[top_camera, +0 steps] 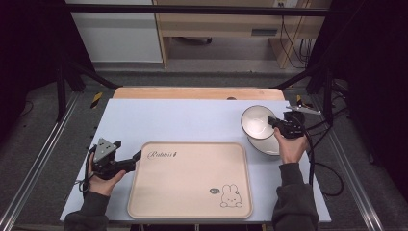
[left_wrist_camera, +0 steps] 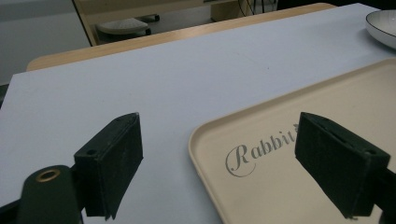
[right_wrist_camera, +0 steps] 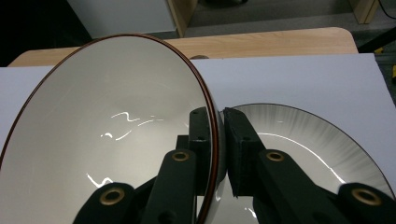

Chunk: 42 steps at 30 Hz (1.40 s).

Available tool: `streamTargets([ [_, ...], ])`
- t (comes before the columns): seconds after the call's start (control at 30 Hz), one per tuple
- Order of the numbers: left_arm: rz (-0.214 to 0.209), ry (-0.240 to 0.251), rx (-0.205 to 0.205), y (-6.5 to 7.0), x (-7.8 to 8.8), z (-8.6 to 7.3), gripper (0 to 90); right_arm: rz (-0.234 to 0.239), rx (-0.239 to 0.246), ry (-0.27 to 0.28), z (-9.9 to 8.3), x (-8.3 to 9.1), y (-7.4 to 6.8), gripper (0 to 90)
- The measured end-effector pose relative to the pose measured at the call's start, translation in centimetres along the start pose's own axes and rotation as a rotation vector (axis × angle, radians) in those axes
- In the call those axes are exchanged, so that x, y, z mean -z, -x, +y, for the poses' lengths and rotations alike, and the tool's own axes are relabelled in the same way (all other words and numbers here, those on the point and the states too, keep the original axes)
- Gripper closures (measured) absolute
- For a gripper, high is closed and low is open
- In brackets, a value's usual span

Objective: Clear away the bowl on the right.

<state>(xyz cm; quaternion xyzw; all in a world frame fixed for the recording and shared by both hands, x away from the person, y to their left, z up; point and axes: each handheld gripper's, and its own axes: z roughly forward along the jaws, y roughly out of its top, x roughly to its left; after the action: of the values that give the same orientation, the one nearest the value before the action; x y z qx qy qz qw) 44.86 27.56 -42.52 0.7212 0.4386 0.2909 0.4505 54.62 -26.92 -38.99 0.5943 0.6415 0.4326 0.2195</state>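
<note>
Two pieces of crockery are at the right edge of the pale blue table top (top_camera: 183, 120). Right gripper (top_camera: 275, 122) is clamped on the rim of the white ceramic bowl with a brown rim (top_camera: 258, 121), holding it tilted above the white plate with a dark rim (right_wrist_camera: 317, 140). Left gripper (top_camera: 137, 157), jaws apart and holding nothing, hovers at the left rim of the beige rectangular plastic tray (top_camera: 192, 211). Judged progress: bowl lifted; transfer to the bare tray remains, likewise the plate.
</note>
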Motion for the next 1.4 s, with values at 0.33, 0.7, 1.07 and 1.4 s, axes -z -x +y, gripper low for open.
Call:
streamTargets([
  [0.33,-0.001,0.0,0.0,0.0,0.0,0.0,14.5,0.038,0.018,0.019,0.3,0.5,-0.8,82.2],
  [0.7,-0.002,-0.001,-0.001,-0.1,0.1,0.0,14.6,0.078,0.062,0.035,0.7,1.2,-2.4,82.2],
  [1.07,0.001,0.004,0.001,-0.1,0.1,0.1,14.5,0.115,0.087,0.036,0.8,1.5,-3.5,82.3],
  [1.4,0.004,0.005,-0.001,-0.2,0.2,0.1,14.5,0.152,0.112,0.046,1.0,1.8,-4.7,82.3],
])
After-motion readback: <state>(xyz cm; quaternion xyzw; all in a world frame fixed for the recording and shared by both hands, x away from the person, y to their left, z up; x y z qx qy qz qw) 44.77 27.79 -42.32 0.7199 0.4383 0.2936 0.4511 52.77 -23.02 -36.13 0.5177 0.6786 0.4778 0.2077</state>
